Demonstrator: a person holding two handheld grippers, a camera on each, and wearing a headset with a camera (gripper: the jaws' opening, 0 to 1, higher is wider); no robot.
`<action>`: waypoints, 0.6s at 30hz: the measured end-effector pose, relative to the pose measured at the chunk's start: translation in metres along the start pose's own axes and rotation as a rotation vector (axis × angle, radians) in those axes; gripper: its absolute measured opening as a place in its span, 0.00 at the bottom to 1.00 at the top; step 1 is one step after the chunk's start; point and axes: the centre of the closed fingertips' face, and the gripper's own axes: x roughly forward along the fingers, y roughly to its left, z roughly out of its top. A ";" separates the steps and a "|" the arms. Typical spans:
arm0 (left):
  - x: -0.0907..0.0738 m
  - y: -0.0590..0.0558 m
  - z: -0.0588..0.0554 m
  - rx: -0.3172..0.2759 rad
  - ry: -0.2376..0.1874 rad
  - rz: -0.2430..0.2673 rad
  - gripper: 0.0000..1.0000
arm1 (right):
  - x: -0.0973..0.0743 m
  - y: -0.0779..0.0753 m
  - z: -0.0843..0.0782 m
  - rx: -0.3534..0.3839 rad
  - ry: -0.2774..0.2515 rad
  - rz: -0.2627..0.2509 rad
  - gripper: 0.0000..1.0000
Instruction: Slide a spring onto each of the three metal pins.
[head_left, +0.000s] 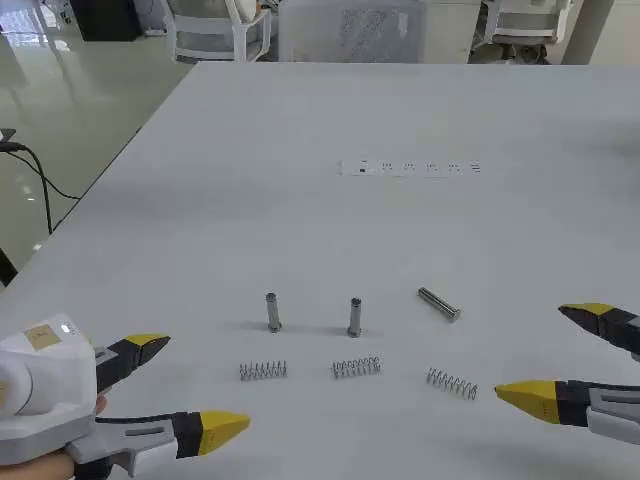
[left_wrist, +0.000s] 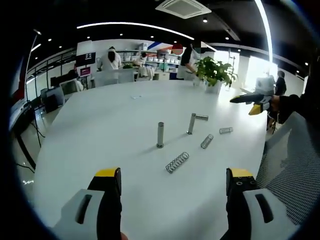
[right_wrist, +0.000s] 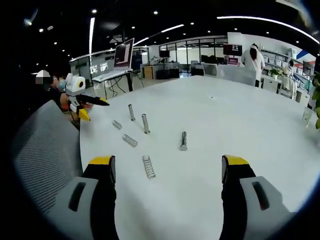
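**Three bare pins, three loose springs, both tongs wide open**

No spring is on a pin yet. In the head view the left pin (head_left: 272, 311) and middle pin (head_left: 355, 316) stand upright on the white surface (head_left: 400, 230). The right pin (head_left: 438, 303) lies on its side, angled away. In a row just in front of them lie the left spring (head_left: 263, 371), middle spring (head_left: 356, 368) and right spring (head_left: 451, 383), each apart from its pin.

The left tongs (head_left: 195, 385) hover near the left spring and the right tongs (head_left: 535, 352) near the right spring. Both have their yellow tips spread and hold nothing.

The step in hand looks like picking up a first spring. A good grip would probably be light and across the coils near one end, since a hard squeeze could flatten or flick it. The open bore should be left free and turned down over the pin top. The standing pins may topple under a sideways nudge, so the other tongs could steady the shaft low down. The lying pin likely has to be stood up, or held level and threaded end-on.

A faint row of marks (head_left: 410, 167) farther back on the surface is too small to read, and no brand or label can be made out.
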 end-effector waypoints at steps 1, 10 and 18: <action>0.001 0.000 0.000 0.001 0.000 -0.002 0.85 | 0.000 0.000 0.000 0.003 -0.002 -0.001 0.88; 0.003 -0.002 0.002 0.005 0.001 -0.008 0.85 | -0.001 0.000 -0.002 0.009 0.000 -0.007 0.88; 0.003 -0.003 0.000 0.000 -0.003 -0.007 0.85 | 0.001 -0.001 -0.001 0.006 0.002 -0.002 0.88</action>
